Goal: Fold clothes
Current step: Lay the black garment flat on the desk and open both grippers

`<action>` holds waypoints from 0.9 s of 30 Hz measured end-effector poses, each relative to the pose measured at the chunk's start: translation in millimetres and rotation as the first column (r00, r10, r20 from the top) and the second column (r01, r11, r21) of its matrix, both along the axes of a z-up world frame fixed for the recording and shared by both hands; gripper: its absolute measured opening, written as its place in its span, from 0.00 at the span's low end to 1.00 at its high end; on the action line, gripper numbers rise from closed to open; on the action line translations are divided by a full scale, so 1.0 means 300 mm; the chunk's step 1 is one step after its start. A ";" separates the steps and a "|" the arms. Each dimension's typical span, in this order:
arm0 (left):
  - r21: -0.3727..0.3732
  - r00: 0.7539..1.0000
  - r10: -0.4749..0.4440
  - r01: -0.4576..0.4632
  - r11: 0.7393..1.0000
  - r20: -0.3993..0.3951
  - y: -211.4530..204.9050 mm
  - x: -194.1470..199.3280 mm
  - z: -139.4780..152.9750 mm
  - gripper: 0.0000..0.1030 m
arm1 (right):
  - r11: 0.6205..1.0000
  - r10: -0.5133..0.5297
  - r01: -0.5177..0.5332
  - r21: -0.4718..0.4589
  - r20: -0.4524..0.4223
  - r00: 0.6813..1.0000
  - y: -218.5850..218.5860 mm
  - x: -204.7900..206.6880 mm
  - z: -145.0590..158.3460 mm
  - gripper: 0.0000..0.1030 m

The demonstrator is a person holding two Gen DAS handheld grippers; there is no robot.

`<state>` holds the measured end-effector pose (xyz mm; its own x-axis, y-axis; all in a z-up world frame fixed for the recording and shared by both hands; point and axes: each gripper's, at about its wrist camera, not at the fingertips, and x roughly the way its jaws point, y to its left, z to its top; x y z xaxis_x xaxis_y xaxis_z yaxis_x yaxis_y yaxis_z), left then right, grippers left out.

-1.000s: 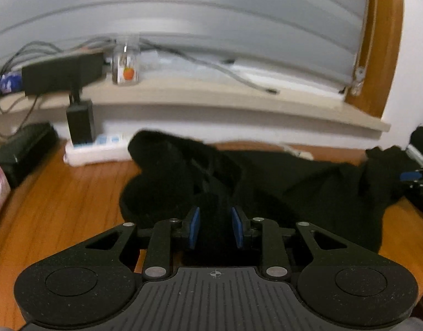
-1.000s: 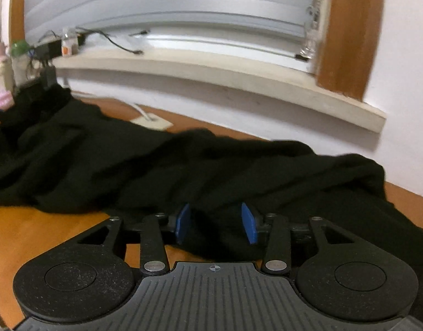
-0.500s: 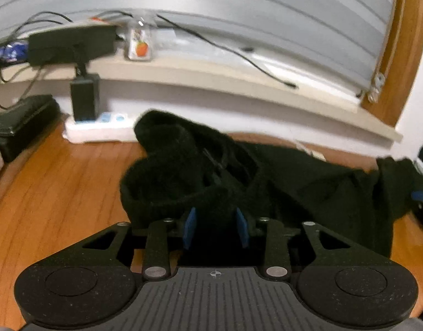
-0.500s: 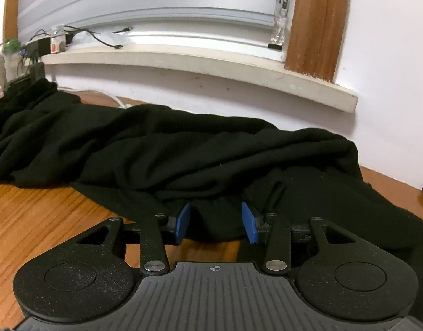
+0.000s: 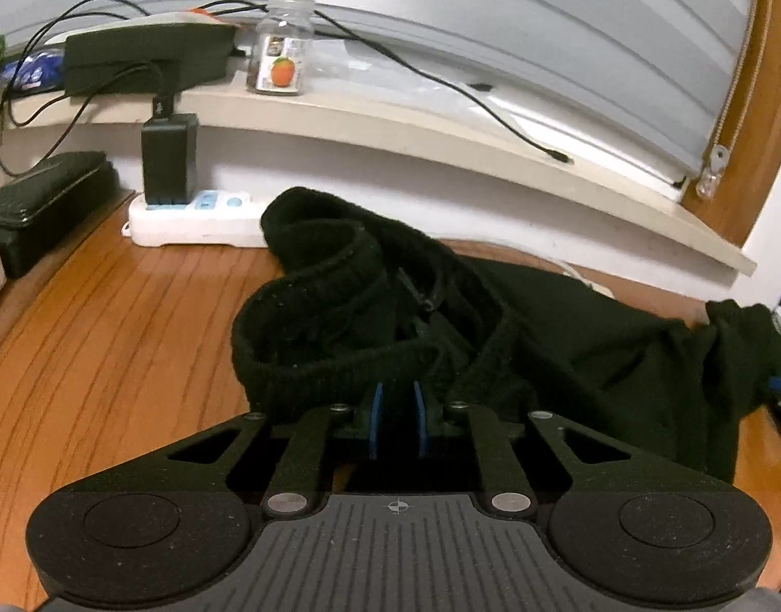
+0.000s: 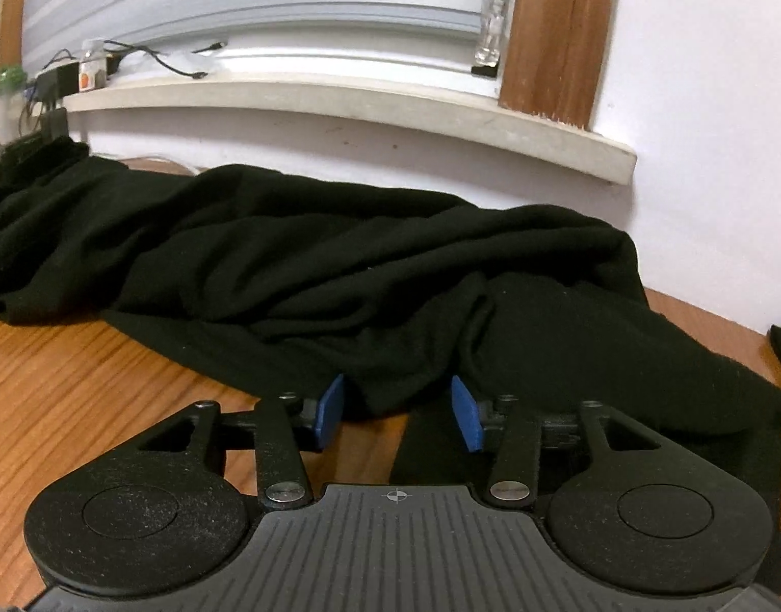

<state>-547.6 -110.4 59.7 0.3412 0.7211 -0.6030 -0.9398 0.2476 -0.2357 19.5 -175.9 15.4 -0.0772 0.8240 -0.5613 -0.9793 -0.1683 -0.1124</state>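
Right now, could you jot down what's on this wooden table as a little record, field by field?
Surface: brown wood-grain table
Garment: crumpled black knit garment, ribbed band nearest the left tool
Left gripper: jaws just closed further, black fabric between the blue pads
Right gripper: jaws apart, garment edge between them, pads not pressing
Behind: white power strip by the wall, clear jar with orange label on the windowsill
Folding: not yet visible
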 end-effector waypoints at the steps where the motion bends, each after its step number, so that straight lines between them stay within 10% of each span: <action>1: -0.003 1.000 -0.003 0.003 1.000 0.011 0.001 0.001 0.002 0.19 | 1.000 0.000 0.000 -0.001 0.000 1.000 0.000 0.001 0.000 0.46; 9: -0.045 0.999 -0.023 0.024 0.999 0.027 0.016 0.004 -0.022 0.25 | 1.000 -0.007 0.007 0.002 0.010 1.000 0.003 -0.002 0.003 0.49; 15: -0.002 1.000 -0.016 0.016 1.000 -0.022 -0.063 -0.013 0.029 0.04 | 1.000 -0.011 0.010 0.007 0.024 1.000 0.002 -0.006 0.003 0.47; 21: 0.084 0.997 0.046 -0.040 0.996 -0.067 -0.240 -0.161 0.228 0.03 | 1.000 -0.019 0.018 0.015 0.038 0.999 -0.002 -0.011 0.003 0.44; 27: -0.007 0.992 0.100 -0.101 0.995 -0.074 -0.372 -0.324 0.228 0.04 | 1.000 -0.025 0.024 0.017 0.025 0.999 -0.003 0.000 0.008 0.43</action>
<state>-644.9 -222.0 128.0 0.2220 0.7428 -0.6316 -0.9746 0.1489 -0.1674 19.5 -176.9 17.7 -0.0427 0.8347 -0.5491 -0.9799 -0.1420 -0.1397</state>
